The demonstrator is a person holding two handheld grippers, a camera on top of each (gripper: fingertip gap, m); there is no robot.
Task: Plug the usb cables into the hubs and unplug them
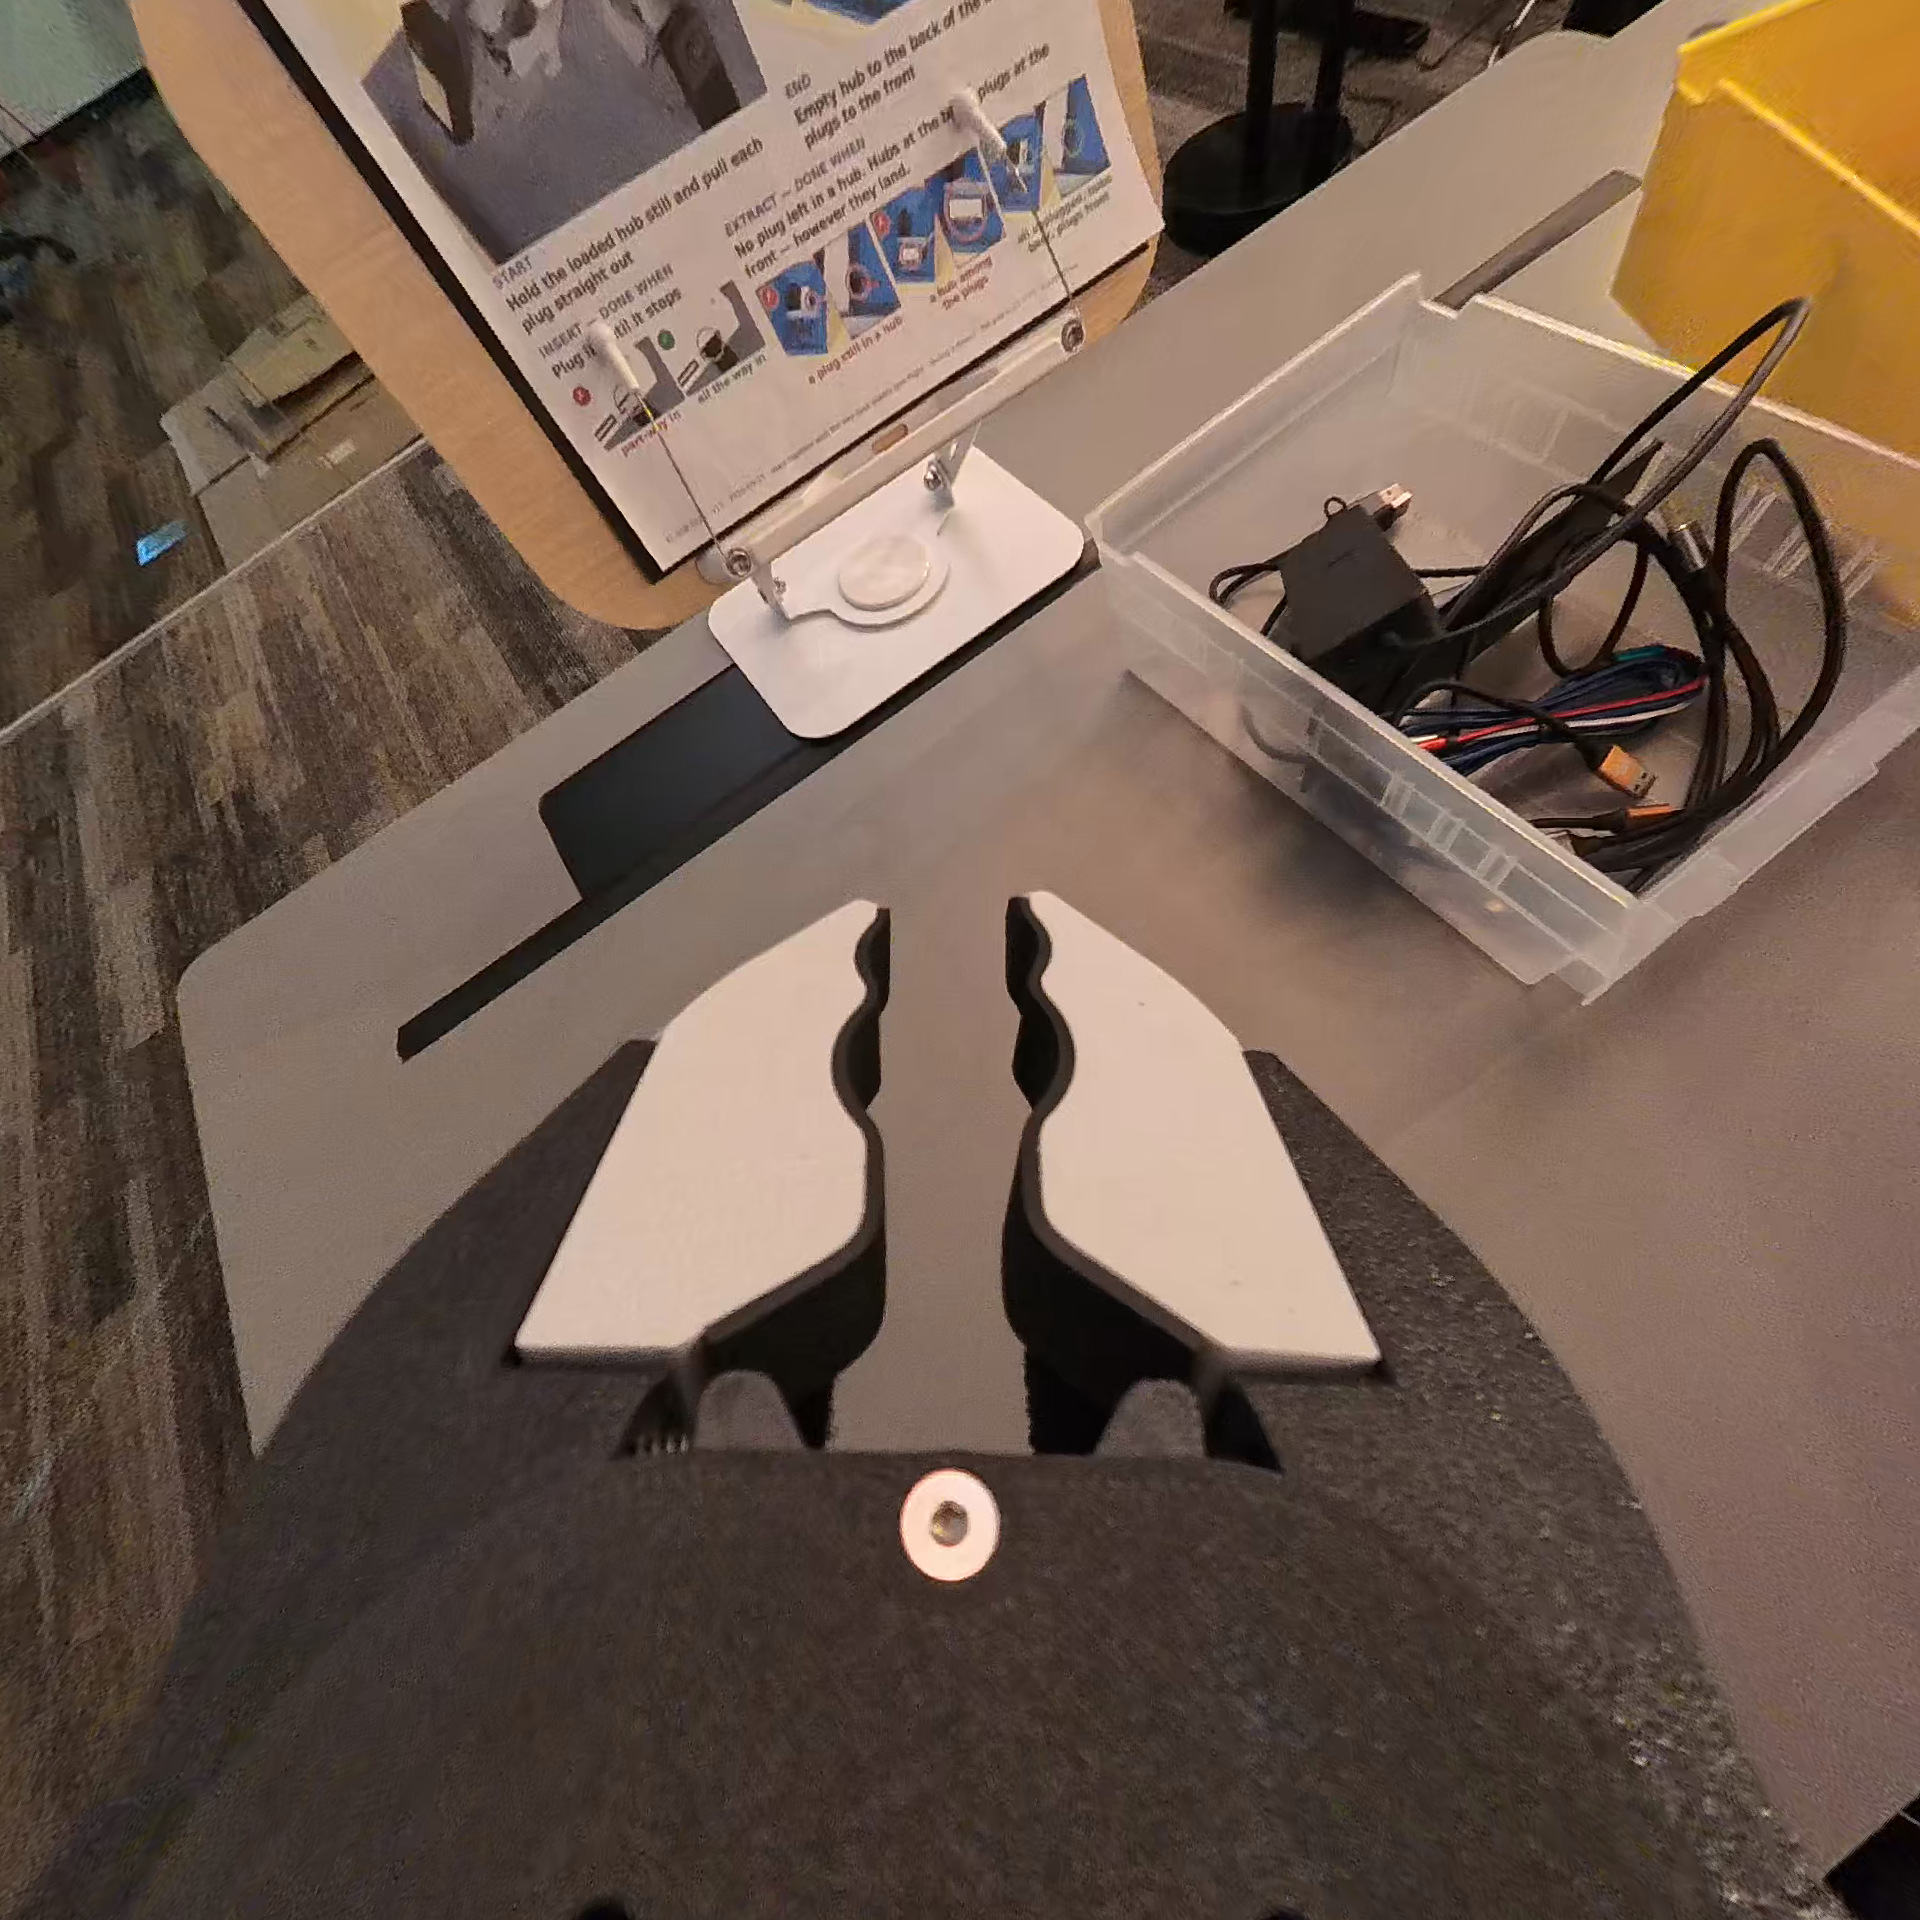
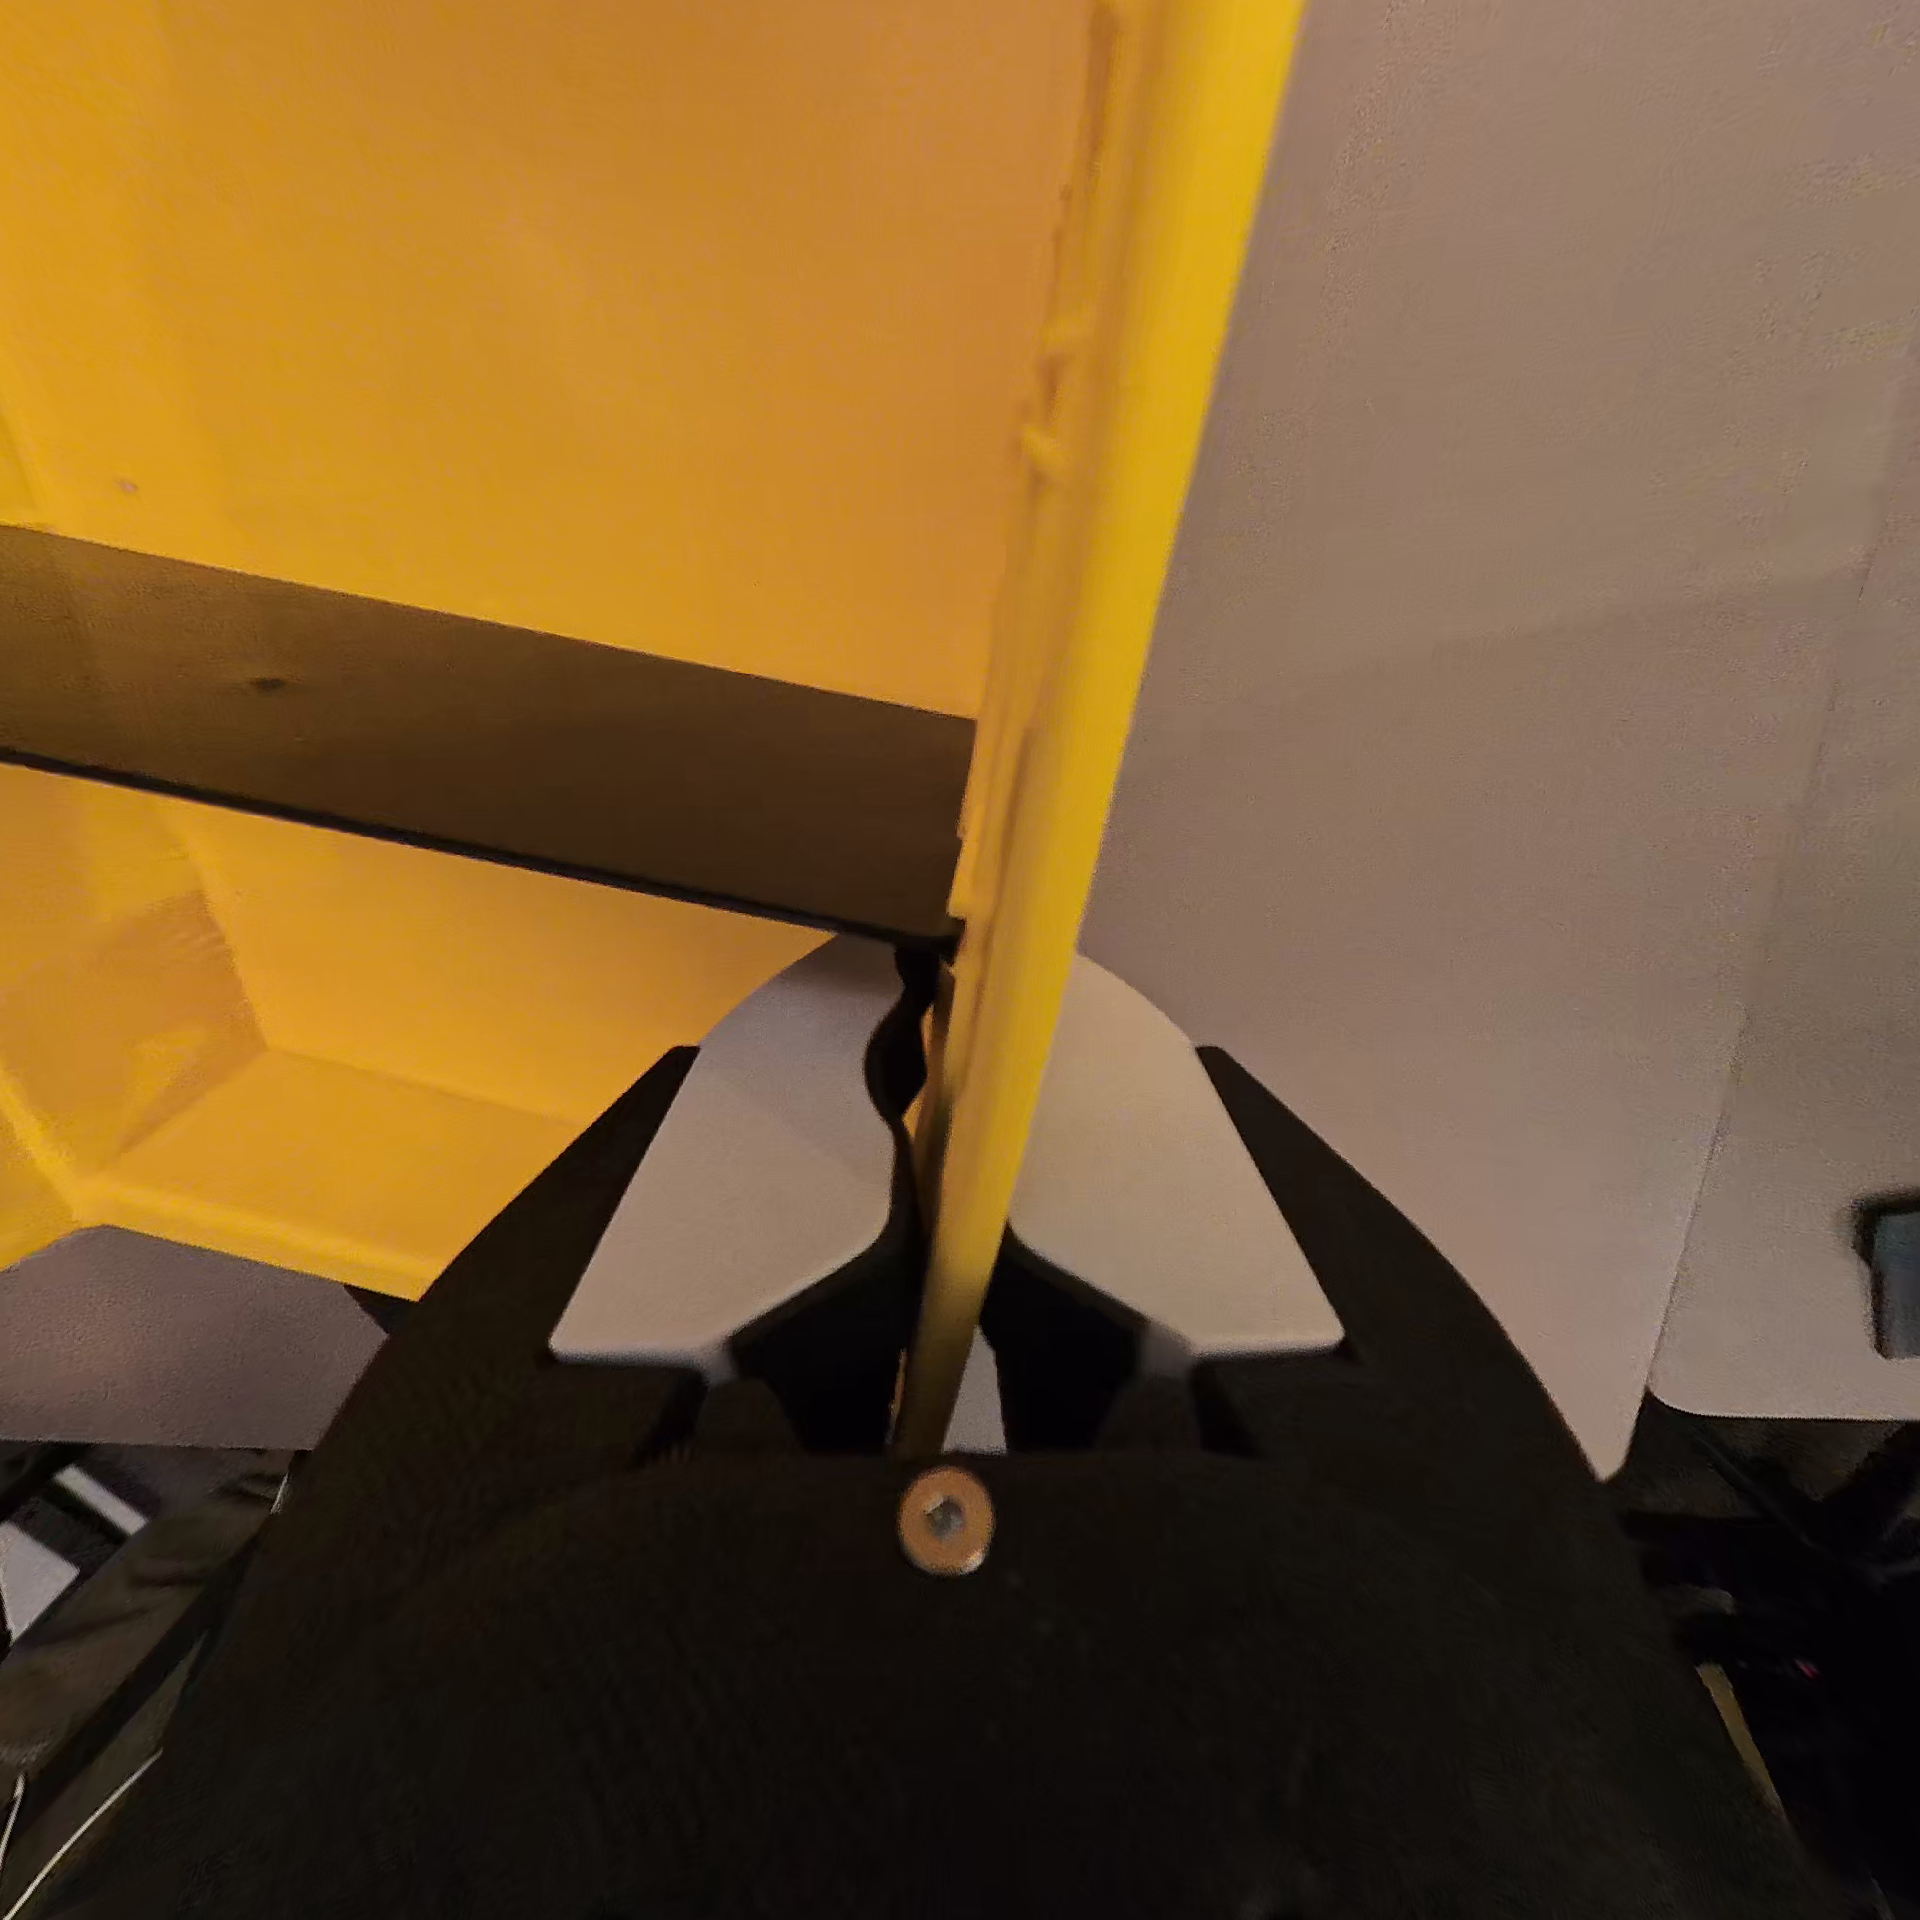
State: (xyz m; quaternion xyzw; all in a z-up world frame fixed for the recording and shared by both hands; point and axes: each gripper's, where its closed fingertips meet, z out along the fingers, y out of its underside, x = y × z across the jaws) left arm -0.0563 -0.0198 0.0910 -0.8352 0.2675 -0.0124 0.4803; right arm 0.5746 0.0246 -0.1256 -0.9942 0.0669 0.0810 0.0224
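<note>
Over on the far left, patterned carpet (image 1: 156,727) is stretching away past the edge of the grey table (image 1: 1247,1091). Further in, a wooden board (image 1: 343,343) is standing on a white stand (image 1: 904,623) at the far side of the table, carrying a printed sheet (image 1: 748,208) held by two thin wire clips. A black strip (image 1: 686,810) is lying flat just near of that stand. The left gripper (image 1: 945,914) is hovering over bare table in the middle, its pale fingers (image 1: 727,1143) standing a narrow gap apart with nothing between them. To the right and farther off, a clear tray (image 1: 1382,800) is sitting on the table, and the cables (image 1: 1621,623) are lying tangled inside it: black ones looping above the rim, a blue bundle, an orange-ended plug (image 1: 1631,779) near the near wall, and a black hub (image 1: 1351,603) among them. None of this is touching the left gripper. Beyond the tray, at the far right, a yellow bin (image 1: 1787,229) is standing. The right gripper (image 2: 977,987) is clamping the thin side wall of that bin (image 2: 1132,520), one finger inside and one outside, closed tight on the plastic. A dark divider (image 2: 468,748) is crossing the bin's inside just far of the fingers, and grey table (image 2: 1507,623) is showing to the right.
</note>
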